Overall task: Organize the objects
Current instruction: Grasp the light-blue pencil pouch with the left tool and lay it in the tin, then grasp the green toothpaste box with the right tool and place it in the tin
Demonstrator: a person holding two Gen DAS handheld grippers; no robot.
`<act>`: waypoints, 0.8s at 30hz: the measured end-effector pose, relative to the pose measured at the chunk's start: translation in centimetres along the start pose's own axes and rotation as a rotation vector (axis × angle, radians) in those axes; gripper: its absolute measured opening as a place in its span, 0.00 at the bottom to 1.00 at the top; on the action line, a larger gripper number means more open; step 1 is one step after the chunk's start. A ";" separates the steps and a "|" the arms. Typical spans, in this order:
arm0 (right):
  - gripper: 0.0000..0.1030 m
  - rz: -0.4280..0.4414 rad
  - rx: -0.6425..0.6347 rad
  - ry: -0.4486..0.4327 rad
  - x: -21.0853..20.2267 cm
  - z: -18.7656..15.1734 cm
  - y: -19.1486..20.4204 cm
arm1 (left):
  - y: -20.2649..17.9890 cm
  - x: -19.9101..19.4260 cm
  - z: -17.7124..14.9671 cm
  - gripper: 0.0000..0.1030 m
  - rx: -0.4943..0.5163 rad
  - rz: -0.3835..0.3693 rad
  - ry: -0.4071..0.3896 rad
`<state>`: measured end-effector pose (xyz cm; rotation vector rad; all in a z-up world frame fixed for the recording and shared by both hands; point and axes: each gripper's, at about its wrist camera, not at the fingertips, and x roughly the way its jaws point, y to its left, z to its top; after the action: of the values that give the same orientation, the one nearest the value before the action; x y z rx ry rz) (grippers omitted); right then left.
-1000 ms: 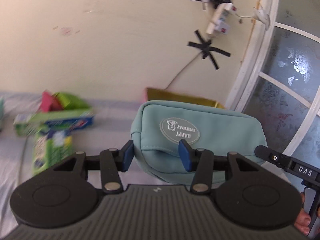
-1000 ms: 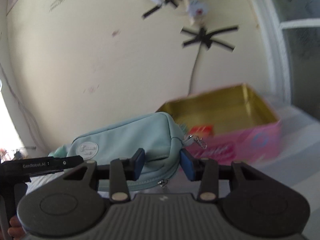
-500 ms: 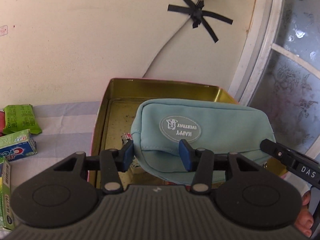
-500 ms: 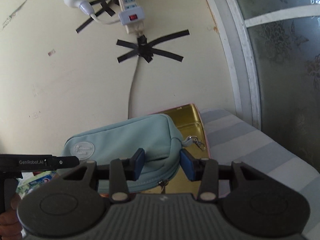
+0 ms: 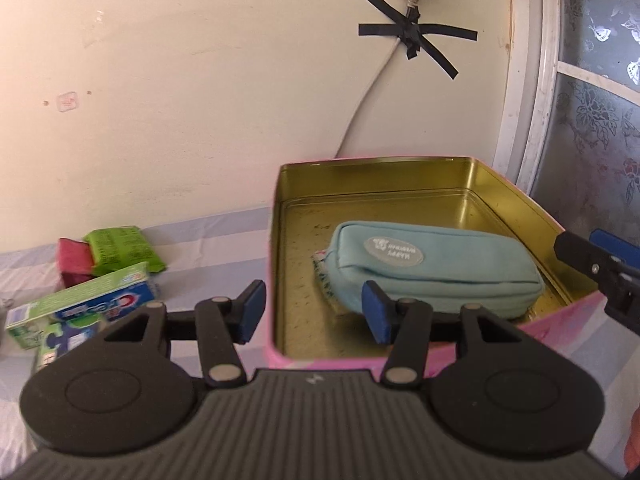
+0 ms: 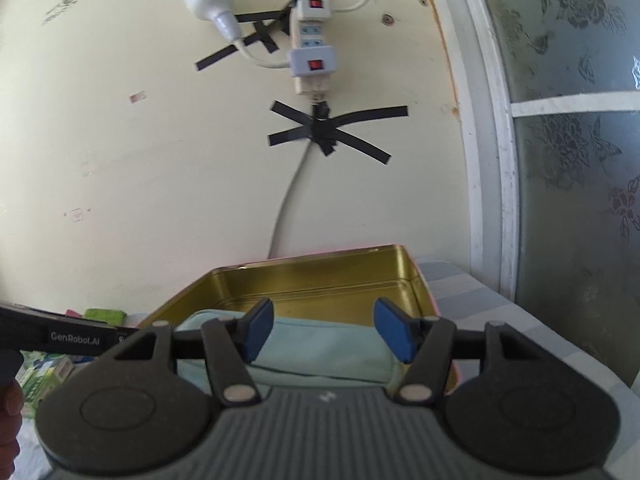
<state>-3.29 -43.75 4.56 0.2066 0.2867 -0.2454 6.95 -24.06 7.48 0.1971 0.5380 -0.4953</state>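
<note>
A light teal zip pouch (image 5: 432, 272) with an oval white patch lies flat inside the pink tin box with a gold inside (image 5: 400, 184). It partly covers a small printed item at its left end. My left gripper (image 5: 312, 316) is open and empty, just in front of the box's near wall. My right gripper (image 6: 324, 332) is open and empty, above the near side of the pouch (image 6: 320, 348) in the box (image 6: 320, 276).
A toothpaste carton (image 5: 92, 304), a green packet (image 5: 120, 248) and a red packet (image 5: 72, 260) lie on the striped cloth left of the box. A cream wall with a taped cable (image 5: 376, 92) and power strip (image 6: 312, 48) stands behind. A frosted window (image 6: 568, 160) is on the right.
Both grippers held the pouch above the box earlier. Both have opened and drawn back, and the pouch now lies inside the box.
</note>
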 end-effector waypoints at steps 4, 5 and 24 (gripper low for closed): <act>0.56 0.027 -0.013 0.000 -1.9 -0.1 2.5 | 2.1 -2.4 -1.3 0.55 -0.005 0.027 -0.025; 0.56 0.031 -0.021 0.002 -2.2 -0.1 3.3 | 2.8 -2.8 -1.6 0.55 -0.012 0.033 -0.027; 0.58 0.187 -0.117 0.049 -4.9 -5.1 17.8 | 16.1 -5.4 -8.9 0.56 -0.187 0.221 0.003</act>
<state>-4.39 -24.65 4.25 0.1230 0.3270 -0.0383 7.09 -5.27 3.69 0.0770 0.5545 -0.2279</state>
